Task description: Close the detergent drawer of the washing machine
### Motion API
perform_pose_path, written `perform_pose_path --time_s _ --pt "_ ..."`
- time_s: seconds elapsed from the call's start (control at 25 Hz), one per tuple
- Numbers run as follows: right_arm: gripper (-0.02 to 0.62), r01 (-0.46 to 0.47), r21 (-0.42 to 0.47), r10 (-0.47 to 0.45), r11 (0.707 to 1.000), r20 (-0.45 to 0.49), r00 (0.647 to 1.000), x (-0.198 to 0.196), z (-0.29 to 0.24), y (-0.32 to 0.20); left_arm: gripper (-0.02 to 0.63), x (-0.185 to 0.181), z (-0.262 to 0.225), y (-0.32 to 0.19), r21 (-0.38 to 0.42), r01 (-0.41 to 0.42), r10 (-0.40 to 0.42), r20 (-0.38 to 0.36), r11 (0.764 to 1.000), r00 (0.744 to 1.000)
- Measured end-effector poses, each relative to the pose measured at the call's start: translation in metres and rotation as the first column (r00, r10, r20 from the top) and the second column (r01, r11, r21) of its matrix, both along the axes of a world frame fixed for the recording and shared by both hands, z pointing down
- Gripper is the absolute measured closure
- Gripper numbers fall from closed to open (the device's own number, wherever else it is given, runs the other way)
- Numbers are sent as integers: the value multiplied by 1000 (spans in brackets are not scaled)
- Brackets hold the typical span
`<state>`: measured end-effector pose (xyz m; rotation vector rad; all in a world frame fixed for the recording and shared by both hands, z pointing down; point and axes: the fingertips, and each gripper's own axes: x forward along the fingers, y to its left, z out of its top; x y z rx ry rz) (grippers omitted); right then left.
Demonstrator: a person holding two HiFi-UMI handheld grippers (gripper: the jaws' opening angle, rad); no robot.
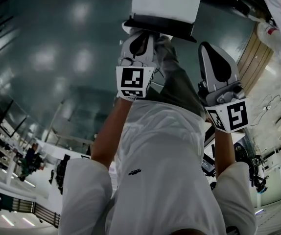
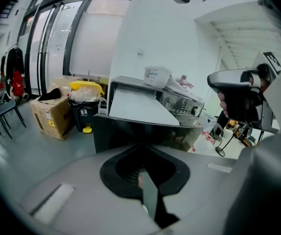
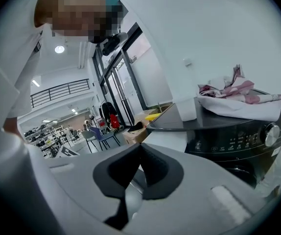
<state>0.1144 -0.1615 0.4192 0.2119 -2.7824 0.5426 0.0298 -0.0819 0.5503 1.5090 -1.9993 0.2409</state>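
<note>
The detergent drawer [image 1: 166,4] sticks out of the dark washing machine [image 3: 238,131], white on top with a dark front panel [image 2: 130,131]. In the head view my left gripper [image 1: 141,35] is raised with its tips at that panel; whether they touch it I cannot tell. Its jaws are shut with nothing between them. In the left gripper view the panel fills the space just ahead of the left gripper [image 2: 140,148]. My right gripper [image 1: 214,58] is held up to the right of the drawer, apart from it, also shut and empty. From the right gripper [image 3: 140,148] the white drawer [image 3: 169,140] shows ahead.
A patterned cloth [image 3: 233,94] and a white container [image 3: 187,109] lie on top of the machine. A cardboard box [image 2: 52,115], a black bin with a yellow bag [image 2: 84,106] and a chair [image 2: 1,111] stand on the floor to the left.
</note>
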Motion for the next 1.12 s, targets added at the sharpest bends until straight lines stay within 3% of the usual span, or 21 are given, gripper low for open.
perform_pose_path --time_s 0.52,1.12 --pt "594 -19 -23 19 1000 0 1000 -6 3 -15 588 -3 -8 -12 10 19 -19 -40 1000 999" --pt "594 -63 -50 64 997 2 998 -10 6 -34 587 -24 -11 -29 11 -4 4 -29 1000 1000"
